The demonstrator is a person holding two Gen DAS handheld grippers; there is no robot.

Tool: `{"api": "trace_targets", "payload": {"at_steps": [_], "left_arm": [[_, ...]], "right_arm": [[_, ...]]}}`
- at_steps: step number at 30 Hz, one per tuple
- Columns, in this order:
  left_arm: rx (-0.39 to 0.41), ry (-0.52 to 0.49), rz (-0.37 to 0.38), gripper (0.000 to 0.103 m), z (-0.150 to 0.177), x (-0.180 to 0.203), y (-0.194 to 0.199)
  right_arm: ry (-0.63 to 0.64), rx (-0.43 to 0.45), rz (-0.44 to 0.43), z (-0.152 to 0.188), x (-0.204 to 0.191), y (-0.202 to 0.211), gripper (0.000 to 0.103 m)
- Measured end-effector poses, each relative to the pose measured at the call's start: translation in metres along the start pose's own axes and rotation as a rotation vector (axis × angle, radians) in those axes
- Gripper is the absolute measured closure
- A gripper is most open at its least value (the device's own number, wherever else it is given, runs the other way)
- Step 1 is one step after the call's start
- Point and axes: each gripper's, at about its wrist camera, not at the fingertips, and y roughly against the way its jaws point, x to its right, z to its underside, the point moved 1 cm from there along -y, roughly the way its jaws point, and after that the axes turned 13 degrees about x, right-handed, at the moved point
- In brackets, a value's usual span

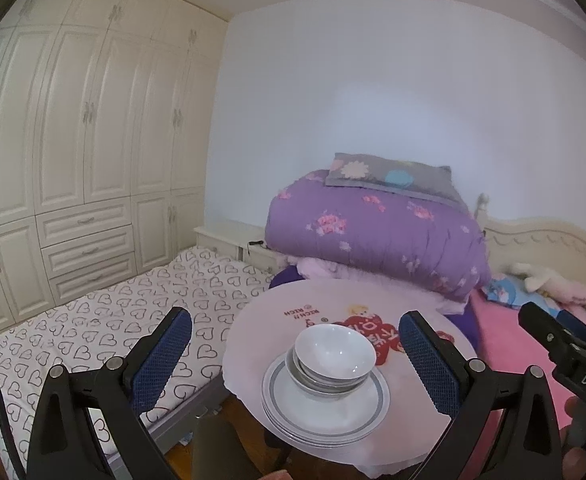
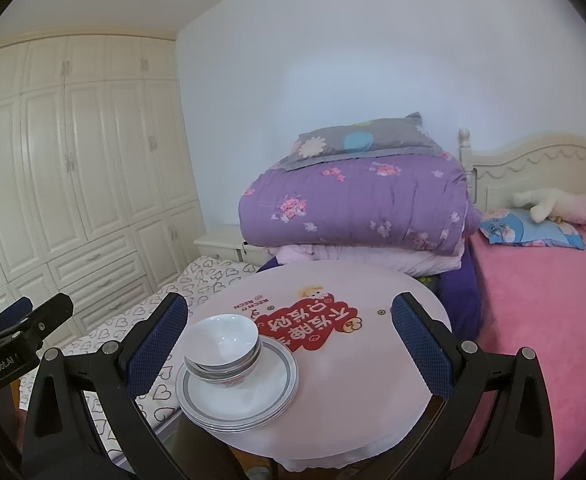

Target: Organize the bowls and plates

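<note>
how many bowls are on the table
3 by the rims that show: white ceramic bowls nested in one pile on the grey-rimmed plate stack, at the round pink table's near-left edge; more may hide inside.

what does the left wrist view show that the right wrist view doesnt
Only the left wrist view shows the right gripper at its right edge, marked DAS, and more of the heart-print mattress. Only the right wrist view shows the left gripper at its left edge and the bare right half of the round table. Both share the nested bowls on stacked grey-rimmed plates, the purple quilt and the wardrobe.
</note>
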Motion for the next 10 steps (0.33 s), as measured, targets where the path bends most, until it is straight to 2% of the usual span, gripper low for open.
{"api": "trace_targets", "payload": {"at_steps": [6, 9, 10], "left_arm": [[0.008, 0.006, 0.025, 0.001, -0.0045, -0.0035, 0.0089], [-0.017, 0.039, 0.093, 0.001, -0.0031, -0.0057, 0.0075], [-0.018, 0.040, 0.093, 0.001, -0.0022, -0.0056, 0.0091]], "right_arm": [[-0.004, -0.001, -0.006, -0.0005, -0.0007, 0.0006, 0.000], [-0.009, -0.005, -0.011, -0.0011, -0.0016, 0.0009, 0.000], [-0.010, -0.006, -0.012, -0.0013, -0.0016, 0.0008, 0.000]]}}
